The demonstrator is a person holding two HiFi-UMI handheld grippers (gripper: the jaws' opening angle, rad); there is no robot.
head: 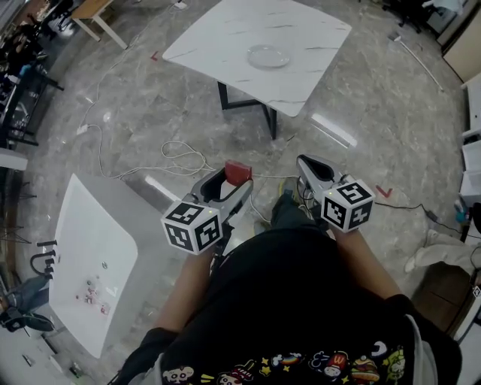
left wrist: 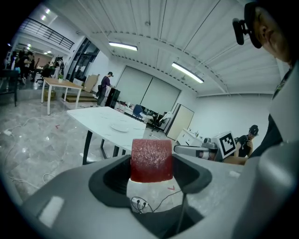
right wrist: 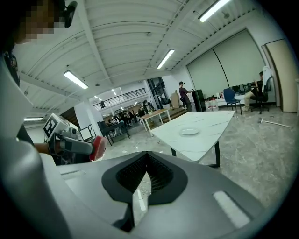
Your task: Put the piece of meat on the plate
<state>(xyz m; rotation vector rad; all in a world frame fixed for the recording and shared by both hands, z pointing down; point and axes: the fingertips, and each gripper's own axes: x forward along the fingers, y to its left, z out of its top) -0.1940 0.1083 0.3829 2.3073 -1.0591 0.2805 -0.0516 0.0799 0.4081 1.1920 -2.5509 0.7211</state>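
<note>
A red block of meat (head: 239,172) is clamped between the jaws of my left gripper (head: 234,180), held up at waist height over the floor. In the left gripper view the meat (left wrist: 151,159) fills the gap between the jaws. The right gripper (head: 310,167) hangs beside it, shut with nothing in it; its tips meet in the right gripper view (right wrist: 147,158). The white plate (head: 268,56) lies on the white marble table (head: 225,34) some way ahead, also seen as plate (left wrist: 120,126) and plate (right wrist: 189,131).
A second white table (head: 94,248) with small items stands at my lower left. Cables (head: 180,156) trail across the grey marble floor between me and the far table. A wooden table (head: 101,15) and people are in the background.
</note>
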